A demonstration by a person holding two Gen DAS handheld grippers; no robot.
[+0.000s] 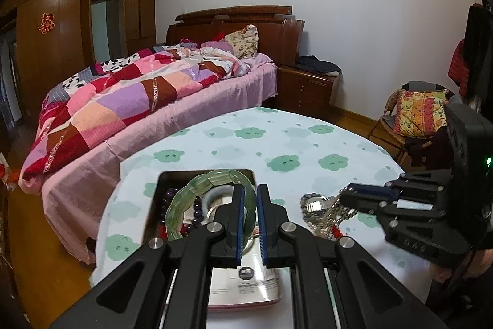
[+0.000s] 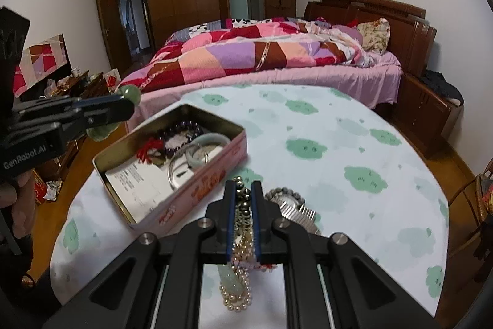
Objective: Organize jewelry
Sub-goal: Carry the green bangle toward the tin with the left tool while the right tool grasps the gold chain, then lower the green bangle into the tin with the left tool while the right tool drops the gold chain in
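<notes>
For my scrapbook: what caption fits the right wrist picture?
Right hand-held gripper lifts pearl necklace beside open jewelry tin.

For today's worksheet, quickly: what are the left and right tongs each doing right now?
Left tongs: closed on the green bead bracelet, above the tin.
Right tongs: closed on a bunch of pearl strands.

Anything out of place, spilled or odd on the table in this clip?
Nothing spilled or damaged. Only a silver metal-band watch lies loose on the cloud-print tablecloth, outside the open pink tin box where other jewelry sits.
</notes>
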